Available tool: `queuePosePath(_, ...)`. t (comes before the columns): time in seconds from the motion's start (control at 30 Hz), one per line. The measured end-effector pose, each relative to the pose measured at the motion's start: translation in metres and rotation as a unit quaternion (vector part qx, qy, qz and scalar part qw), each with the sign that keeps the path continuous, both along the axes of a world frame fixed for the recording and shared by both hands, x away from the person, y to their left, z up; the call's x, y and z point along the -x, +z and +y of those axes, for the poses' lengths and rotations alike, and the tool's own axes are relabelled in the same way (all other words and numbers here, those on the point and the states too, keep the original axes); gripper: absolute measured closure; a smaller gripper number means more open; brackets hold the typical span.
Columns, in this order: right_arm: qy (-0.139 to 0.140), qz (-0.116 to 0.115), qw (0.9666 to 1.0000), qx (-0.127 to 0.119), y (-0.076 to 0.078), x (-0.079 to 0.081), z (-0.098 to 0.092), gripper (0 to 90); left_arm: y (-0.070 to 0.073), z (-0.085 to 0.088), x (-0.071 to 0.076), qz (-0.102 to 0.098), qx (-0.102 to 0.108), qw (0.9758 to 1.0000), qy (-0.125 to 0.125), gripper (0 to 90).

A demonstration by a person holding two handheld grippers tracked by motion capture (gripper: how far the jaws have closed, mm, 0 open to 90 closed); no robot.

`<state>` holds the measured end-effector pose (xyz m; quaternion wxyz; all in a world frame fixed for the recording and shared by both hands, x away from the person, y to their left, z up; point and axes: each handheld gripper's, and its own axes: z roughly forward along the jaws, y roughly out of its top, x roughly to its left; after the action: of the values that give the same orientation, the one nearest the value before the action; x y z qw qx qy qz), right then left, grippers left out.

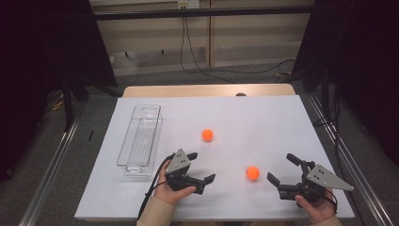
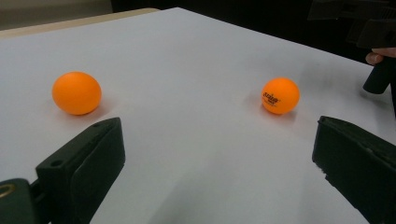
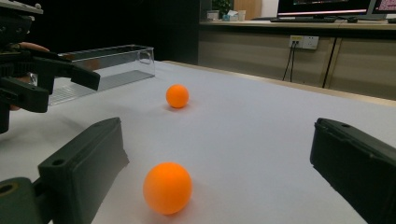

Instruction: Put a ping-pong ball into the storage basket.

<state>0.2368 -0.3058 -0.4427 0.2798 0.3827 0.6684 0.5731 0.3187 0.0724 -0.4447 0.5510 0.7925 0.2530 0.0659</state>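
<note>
The right gripper (image 1: 283, 172) is sitting low at the near edge of the white table (image 1: 263, 117), its jaws spread wide and holding nothing. In the right gripper view the near orange ball (image 3: 167, 187) is lying just ahead of those jaws, between them but nearer the left one, touching neither. The right hand (image 1: 316, 207) is gripping the handle from below, aiming the jaws toward the ball. The left gripper (image 1: 200, 167) is also gaping wide and empty, the left hand (image 1: 170, 190) wrapped under it, its jaws pointing across at the same ball. The far orange ball (image 1: 207, 135) is resting well beyond both grippers. A clear plastic tray (image 1: 139, 141) is lying just outboard of the left gripper.
</note>
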Motion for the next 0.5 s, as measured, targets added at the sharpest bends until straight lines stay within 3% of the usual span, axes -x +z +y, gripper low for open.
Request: queuePosePath(0.5,0.001,0.001,1.0000,-0.001,0.0000,-0.0001,0.0001,2.5,-0.0008,-0.0103,-0.0020,0.009,-0.004,0.9999,-0.005,2.6)
